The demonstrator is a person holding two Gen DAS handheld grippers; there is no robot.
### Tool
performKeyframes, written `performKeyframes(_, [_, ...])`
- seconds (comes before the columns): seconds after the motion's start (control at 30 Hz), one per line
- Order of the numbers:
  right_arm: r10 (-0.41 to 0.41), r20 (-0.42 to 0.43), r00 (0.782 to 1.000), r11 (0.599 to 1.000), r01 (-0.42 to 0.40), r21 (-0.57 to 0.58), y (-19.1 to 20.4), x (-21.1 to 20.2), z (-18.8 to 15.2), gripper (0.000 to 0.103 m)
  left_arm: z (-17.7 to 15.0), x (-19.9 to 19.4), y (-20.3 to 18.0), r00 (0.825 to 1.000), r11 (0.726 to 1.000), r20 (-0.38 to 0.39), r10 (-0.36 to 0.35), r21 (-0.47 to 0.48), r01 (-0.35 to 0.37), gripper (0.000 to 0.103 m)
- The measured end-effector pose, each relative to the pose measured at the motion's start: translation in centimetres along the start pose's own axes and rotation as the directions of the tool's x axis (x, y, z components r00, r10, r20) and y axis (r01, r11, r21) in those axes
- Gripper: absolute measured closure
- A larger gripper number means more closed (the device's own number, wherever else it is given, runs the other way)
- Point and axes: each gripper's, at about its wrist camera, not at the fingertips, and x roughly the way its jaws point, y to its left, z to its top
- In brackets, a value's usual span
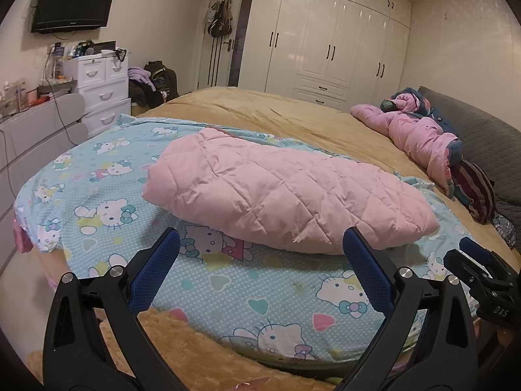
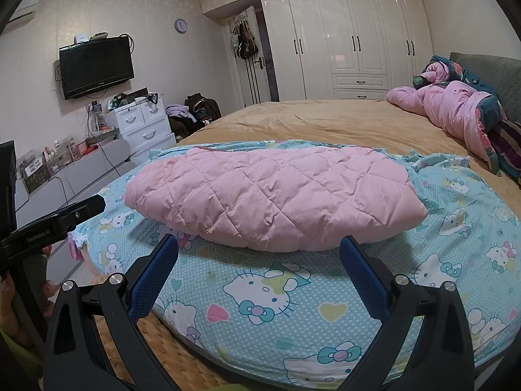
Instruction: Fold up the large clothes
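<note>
**Both grippers spread and empty, low over the near bed edge; folded pink quilted garment ahead**

The left gripper [image 1: 260, 254] sits at lower centre of its frame, blue pads wide apart, nothing between them, pointed along the bed. The right gripper [image 2: 259, 254] takes the same pose at lower centre of its own view, pads splayed, holding nothing. In the left view the right gripper's black body pokes in at the lower right edge; in the right view the left gripper's body comes in at the left edge, with what looks like fingers under it, too dark to be sure.

The pink quilted garment [image 1: 286, 192] lies folded into a puffy oblong at frame centre, on the Hello Kitty sheet [image 1: 107, 176]. It sits just past both sets of fingertips; contact can't be told from these angles.

The sheet covers the near part of the tan bedspread [image 1: 293, 114]. A second pink padded garment [image 1: 420, 137] is heaped at right of frame, well apart from the folded one. Wall TV [image 1: 73, 1] is upper left, white drawers [image 1: 104, 88] below it, white wardrobe [image 1: 329, 42] across the top centre. Nothing stands between the grippers and the garment.
</note>
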Motion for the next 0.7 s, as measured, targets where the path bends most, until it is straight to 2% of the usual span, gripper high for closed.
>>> performKeyframes(0.47, [-0.004,-0.005,1.000,1.000,0.004,-0.006,-0.2,0.2,-0.1,0.004,-0.3,-0.2,0.3,1.000,1.000,-0.012,0.017,0.004,-0.017,0.009])
performKeyframes(0.7, [-0.047,-0.012,0.999,0.999,0.047,0.011,-1.3,0.4,-0.3,0.004,-0.2,0.7,1.3,0.999,0.999,-0.042,0.034,-0.018,-0.035,0.009])
